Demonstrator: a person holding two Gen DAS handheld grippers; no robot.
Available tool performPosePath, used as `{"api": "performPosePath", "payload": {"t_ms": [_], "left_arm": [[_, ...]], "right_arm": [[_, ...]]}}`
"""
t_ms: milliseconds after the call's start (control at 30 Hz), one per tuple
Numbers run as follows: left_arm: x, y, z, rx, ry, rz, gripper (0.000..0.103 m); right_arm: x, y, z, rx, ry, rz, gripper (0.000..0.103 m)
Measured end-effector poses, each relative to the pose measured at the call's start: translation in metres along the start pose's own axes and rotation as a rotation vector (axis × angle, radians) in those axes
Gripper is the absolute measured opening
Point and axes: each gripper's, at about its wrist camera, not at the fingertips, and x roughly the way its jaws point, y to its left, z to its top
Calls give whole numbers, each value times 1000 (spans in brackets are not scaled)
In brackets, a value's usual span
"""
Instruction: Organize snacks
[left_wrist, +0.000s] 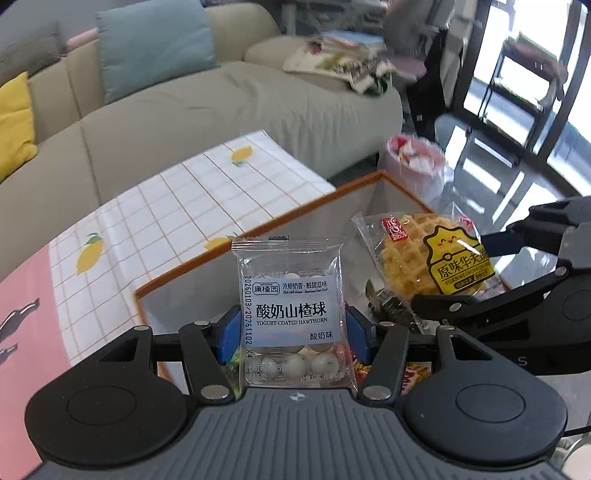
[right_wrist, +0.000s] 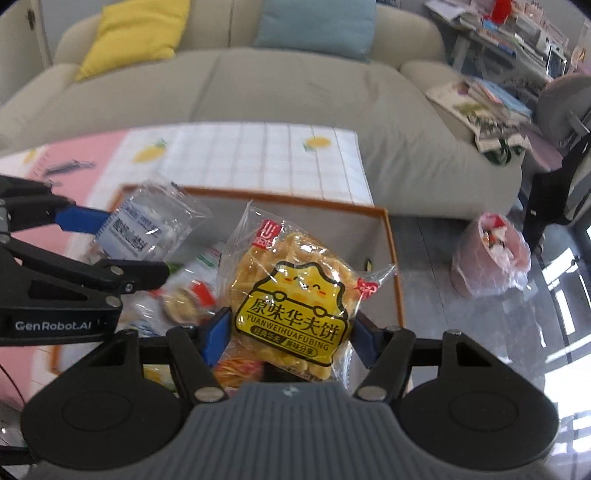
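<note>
Held in the left tongs: a clear packet of yogurt-coated hawthorn balls, upright, blue pads pressed to both its sides at a middling spread. Held in the right tongs: a wrapped yellow waffle cake, gripped the same way, tilted a little. Both packets carried side by side above an open box with an orange rim — near one another, not touching. Inside the box, low between the two tools, a loose heap of other snack packets, blurred. Box walls pale and upright; far corner close to the counter's edge, with bare glossy floor beyond it. Free room above the box. Under and behind the box, a counter covered with a white grid cloth printed with lemons, turning pink toward the left. Past the counter, a grey-green sofa with a teal cushion and a yellow cushion — papers and books piled at its right end. On the floor by the sofa's end, a pink bin lined with clear plastic, wrappers inside. Bright glass doors farther right.
</note>
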Motion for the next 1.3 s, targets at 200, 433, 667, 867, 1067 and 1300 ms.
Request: {"api": "performPosePath", "payload": {"t_ms": [200,433,667,867,1067,1300], "left_arm": [[30,-10,1,74,27,61,66],[56,-5,-1,76,78,88,67],[61,-4,3,105,105,93,74],[32,-2,6,127,-8,129,75],[-20,1,9,153,-139,174,75],[-87,3,-6,191,-239,207,75]], "right_arm": [[35,-7,-4,-3,44,-25,67],[60,3,-5,-52,72,-18,68],[70,11,-4,-78,93,-29,72],[54,17,3,-110,68,-44,87],[13,22,10,-100,24,-56,94],[-58,35,0,63,-74,5,97]]}}
